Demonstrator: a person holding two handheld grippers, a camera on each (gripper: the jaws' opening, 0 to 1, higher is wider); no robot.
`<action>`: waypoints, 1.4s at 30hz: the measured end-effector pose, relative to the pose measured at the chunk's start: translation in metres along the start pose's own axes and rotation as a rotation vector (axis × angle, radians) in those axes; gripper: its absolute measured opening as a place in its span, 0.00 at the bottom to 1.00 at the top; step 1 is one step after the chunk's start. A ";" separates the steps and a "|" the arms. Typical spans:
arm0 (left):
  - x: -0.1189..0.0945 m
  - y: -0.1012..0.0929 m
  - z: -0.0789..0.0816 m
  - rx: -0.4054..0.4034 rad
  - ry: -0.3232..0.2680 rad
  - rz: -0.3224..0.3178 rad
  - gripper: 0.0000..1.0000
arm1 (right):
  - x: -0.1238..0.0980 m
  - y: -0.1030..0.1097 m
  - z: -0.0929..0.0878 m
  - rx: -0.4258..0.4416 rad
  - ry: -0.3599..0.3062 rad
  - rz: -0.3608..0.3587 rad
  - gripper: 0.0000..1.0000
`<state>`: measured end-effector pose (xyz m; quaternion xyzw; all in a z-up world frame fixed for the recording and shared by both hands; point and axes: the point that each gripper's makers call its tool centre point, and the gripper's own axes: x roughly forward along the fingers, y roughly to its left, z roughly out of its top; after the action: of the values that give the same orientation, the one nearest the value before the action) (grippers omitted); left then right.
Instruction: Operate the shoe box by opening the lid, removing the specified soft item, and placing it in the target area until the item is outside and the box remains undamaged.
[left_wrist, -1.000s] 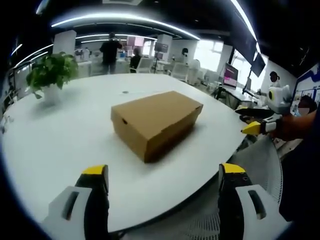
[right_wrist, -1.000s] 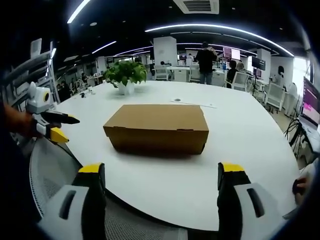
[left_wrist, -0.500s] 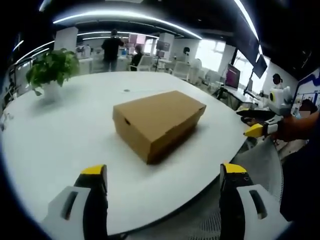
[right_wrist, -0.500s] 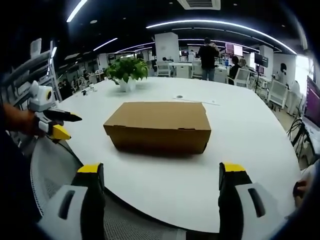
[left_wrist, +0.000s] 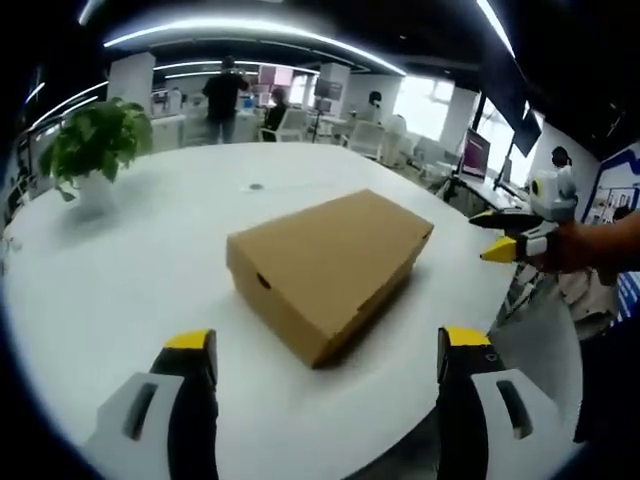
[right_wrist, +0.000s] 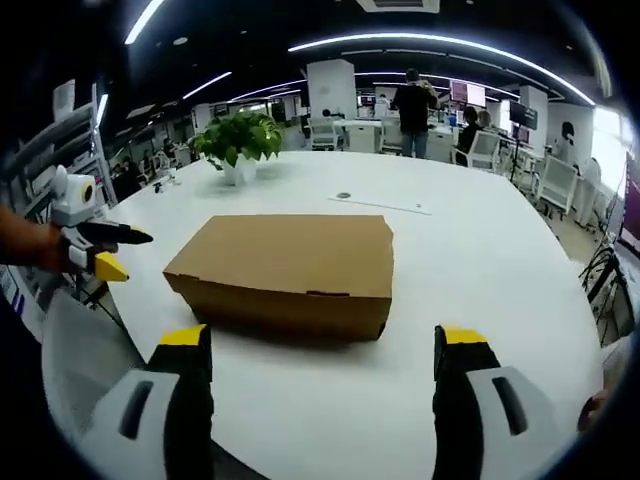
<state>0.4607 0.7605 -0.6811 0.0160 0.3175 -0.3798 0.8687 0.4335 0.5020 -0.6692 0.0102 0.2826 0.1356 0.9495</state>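
Both grippers, left (left_wrist: 327, 345) and right (right_wrist: 325, 345), hang released, apart from the closed box (left_wrist: 328, 254) ahead. Left gripper view shows one box end; right gripper view its long side.

Shoe box (right_wrist: 287, 268) sits on table (right_wrist: 480, 260), potted plant (right_wrist: 236, 142) behind.

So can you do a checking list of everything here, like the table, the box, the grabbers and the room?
Surface: round white table, mostly bare.
Job's things: brown cardboard shoe box lies flat on the table, lid closed; the soft item is not visible.
Clutter: potted plant at the far side; a thin flat white sheet behind the box.
Grippers: left gripper and right gripper both open, holding nothing, both short of the box.
Cables: nothing seen on the table.
Surroundings: open office with ceiling light strips, desks, monitors; person standing in the background.
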 end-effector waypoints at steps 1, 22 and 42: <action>0.006 0.001 0.002 -0.007 0.003 -0.001 0.93 | 0.005 -0.003 0.003 0.003 0.002 0.004 0.86; 0.065 0.014 0.012 -0.088 0.052 0.000 0.90 | 0.082 -0.018 0.004 0.006 0.085 0.087 0.81; 0.081 0.015 0.014 -0.094 0.065 0.004 0.78 | 0.084 -0.012 0.000 0.094 0.118 0.109 0.59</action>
<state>0.5194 0.7147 -0.7186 -0.0118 0.3629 -0.3621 0.8585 0.5044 0.5124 -0.7155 0.0621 0.3433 0.1739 0.9209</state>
